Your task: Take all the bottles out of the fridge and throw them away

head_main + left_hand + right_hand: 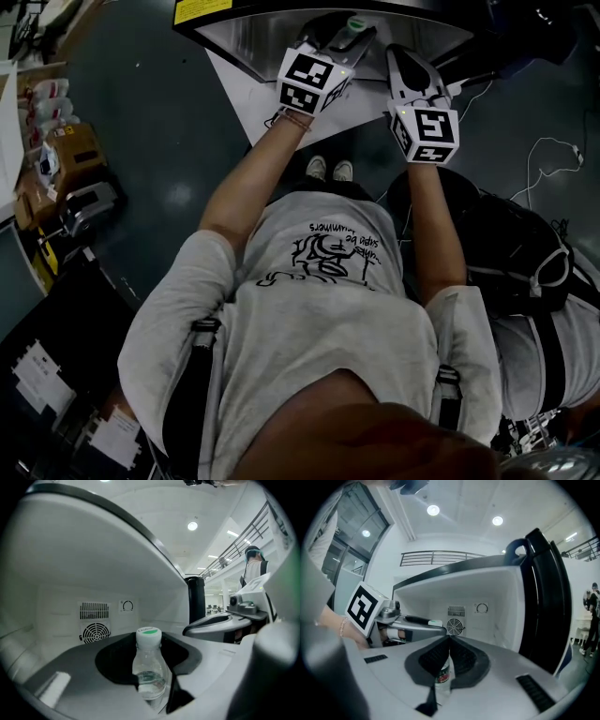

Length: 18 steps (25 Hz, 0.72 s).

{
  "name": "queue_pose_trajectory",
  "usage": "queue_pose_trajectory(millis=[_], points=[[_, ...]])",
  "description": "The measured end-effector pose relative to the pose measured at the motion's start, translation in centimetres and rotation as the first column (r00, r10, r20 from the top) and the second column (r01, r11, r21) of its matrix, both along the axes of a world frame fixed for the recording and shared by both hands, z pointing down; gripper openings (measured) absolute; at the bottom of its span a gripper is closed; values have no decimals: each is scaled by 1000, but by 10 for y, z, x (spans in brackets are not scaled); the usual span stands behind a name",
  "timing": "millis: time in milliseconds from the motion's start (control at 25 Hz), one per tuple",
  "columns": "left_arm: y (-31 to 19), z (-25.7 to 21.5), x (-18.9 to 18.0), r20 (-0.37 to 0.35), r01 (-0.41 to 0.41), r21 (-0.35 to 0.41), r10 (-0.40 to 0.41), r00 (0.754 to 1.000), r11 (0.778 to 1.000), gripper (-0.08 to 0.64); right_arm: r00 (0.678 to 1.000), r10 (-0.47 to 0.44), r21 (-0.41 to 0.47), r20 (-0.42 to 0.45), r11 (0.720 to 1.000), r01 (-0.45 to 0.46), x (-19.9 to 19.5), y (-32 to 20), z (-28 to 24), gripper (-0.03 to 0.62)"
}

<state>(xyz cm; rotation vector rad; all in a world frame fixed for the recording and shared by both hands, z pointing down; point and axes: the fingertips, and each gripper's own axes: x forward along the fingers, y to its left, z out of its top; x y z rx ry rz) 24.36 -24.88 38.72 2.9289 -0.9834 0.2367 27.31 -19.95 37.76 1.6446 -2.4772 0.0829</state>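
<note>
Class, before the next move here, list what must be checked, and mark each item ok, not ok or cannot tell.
1. Left gripper clamped on the green-capped bottle: ok.
2. Right gripper holding the labelled bottle, jaw tips meeting over it: ok.
3. Fridge standing open: ok.
4. No bottles left inside the fridge: cannot tell; both grippers hide its lower part.
5. Somewhere to throw the bottles away: cannot tell; none in view.
</note>
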Motion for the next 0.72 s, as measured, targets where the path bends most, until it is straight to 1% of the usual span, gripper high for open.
queue_pose_trajectory(millis=[200, 400, 520, 720], points=[[18, -18, -3, -9, -36, 13, 36, 999, 999, 160, 1000, -11, 9, 0, 1000, 11, 2, 8, -15, 9], [35, -35, -4, -39, -59, 15, 60, 997, 998, 160, 999, -45, 18, -15, 999, 45, 2, 16, -26, 9], [46, -43, -5, -43, -72, 21, 73, 996, 997, 160, 998, -60, 26, -19, 998, 61, 0, 22, -35, 9], [61, -61, -9, -64, -85, 30, 86, 994, 996, 160, 997, -79, 27, 5, 997, 79, 0, 34, -50, 9]])
